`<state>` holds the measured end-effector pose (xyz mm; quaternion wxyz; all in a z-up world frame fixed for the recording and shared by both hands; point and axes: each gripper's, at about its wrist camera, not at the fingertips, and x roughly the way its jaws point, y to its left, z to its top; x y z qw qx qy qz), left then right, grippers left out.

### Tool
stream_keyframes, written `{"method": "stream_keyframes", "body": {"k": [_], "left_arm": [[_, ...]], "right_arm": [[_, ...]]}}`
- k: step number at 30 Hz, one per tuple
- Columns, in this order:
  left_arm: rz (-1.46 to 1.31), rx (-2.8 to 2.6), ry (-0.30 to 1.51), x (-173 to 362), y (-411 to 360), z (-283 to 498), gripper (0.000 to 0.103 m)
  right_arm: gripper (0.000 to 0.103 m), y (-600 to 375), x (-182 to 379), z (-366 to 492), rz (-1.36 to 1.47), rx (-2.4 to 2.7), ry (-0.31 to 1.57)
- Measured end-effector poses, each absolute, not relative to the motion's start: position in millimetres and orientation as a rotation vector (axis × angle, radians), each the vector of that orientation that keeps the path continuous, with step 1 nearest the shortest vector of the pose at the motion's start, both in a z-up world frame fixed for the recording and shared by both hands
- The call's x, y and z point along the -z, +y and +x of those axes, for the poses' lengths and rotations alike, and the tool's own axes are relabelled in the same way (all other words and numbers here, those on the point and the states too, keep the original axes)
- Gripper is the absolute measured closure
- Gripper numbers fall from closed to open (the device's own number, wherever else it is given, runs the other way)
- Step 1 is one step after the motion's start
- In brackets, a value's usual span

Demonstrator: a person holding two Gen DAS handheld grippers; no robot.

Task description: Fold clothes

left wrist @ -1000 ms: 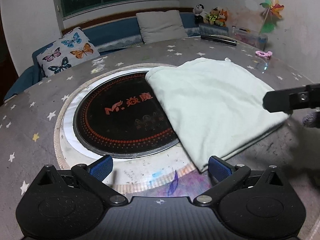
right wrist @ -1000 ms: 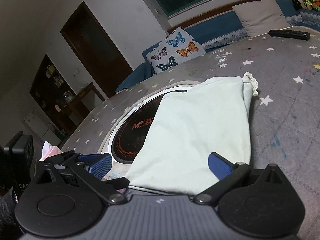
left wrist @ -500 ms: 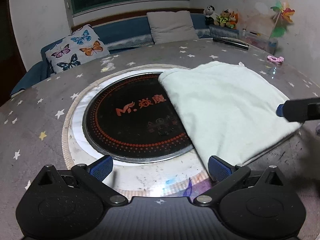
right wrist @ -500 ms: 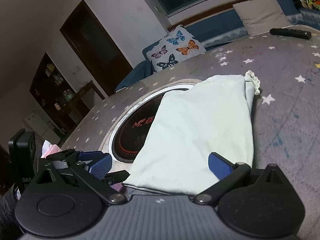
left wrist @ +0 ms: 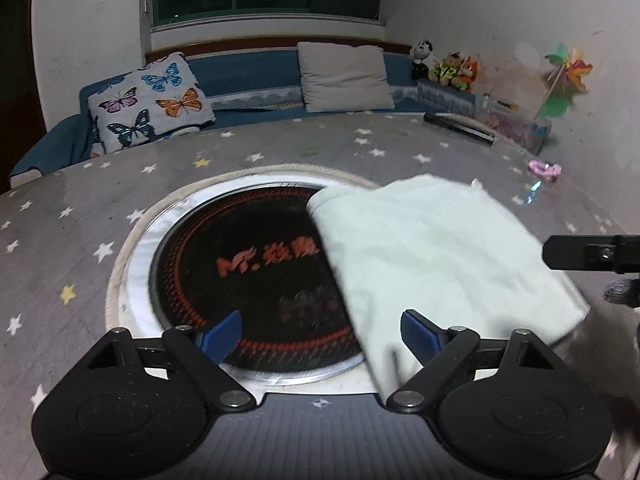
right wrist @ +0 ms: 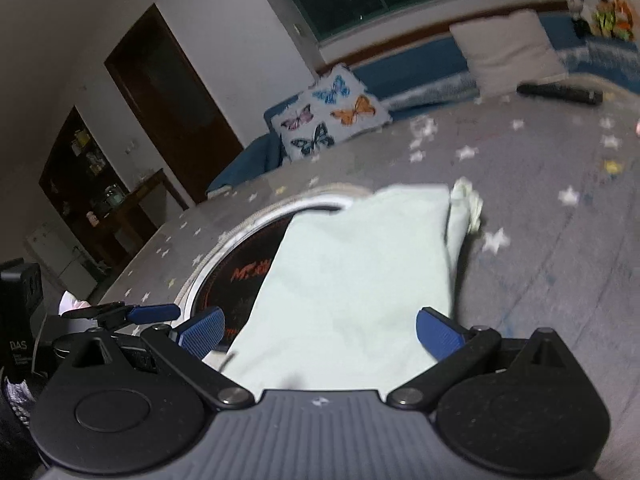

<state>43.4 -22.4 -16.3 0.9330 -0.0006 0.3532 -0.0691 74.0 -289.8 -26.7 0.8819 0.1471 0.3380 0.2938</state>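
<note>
Folded pale-green garment (left wrist: 432, 256) on star-patterned table (left wrist: 72, 216), overlapping round cooktop (left wrist: 248, 268).
Left gripper (left wrist: 320, 332) and right gripper (right wrist: 320, 334) both spread wide, empty, poised near garment's edge.

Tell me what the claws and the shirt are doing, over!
Left claw open, empty. Right claw open, empty. Pale green garment folded flat on the starry table, partly over the black round plate. Nothing in the way.

You are holding two black tools, the left tool (left wrist: 320, 334) and the right tool (right wrist: 320, 330), each showing blue ribbed pads (right wrist: 438, 336), silver pivot screws and grey grooved bodies.
</note>
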Motion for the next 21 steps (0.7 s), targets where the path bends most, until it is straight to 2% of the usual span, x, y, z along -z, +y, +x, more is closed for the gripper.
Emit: {"method": "stream_keyframes", "body": {"k": [2, 5, 8, 16, 19, 21], "left_arm": [[-0.017, 0.157, 0.718, 13.7, -24.8, 49.8, 0.021], [-0.058, 0.182, 0.732, 16.3, -28.1, 61.9, 0.031], [-0.094, 0.203, 0.752, 21.2, -30.5, 73.4, 0.047], [-0.179, 0.215, 0.812, 32.9, -31.4, 96.3, 0.051], [-0.195, 0.218, 0.822, 34.8, -30.9, 98.4, 0.052], [-0.202, 0.222, 0.827, 35.7, -31.0, 99.3, 0.06]], "right_arm": [[0.0, -293.5, 23.5, 80.1, 0.306, -0.586, 0.694], [0.001, -296.1, 26.1, 94.5, 0.285, -0.526, 0.712], [0.006, -297.3, 31.8, 107.0, 0.259, -0.478, 0.738], [0.03, -293.1, 43.0, 122.8, 0.249, -0.445, 0.785], [0.033, -292.0, 46.2, 126.5, 0.248, -0.432, 0.794], [0.033, -290.8, 46.3, 127.0, 0.245, -0.426, 0.793]]}}
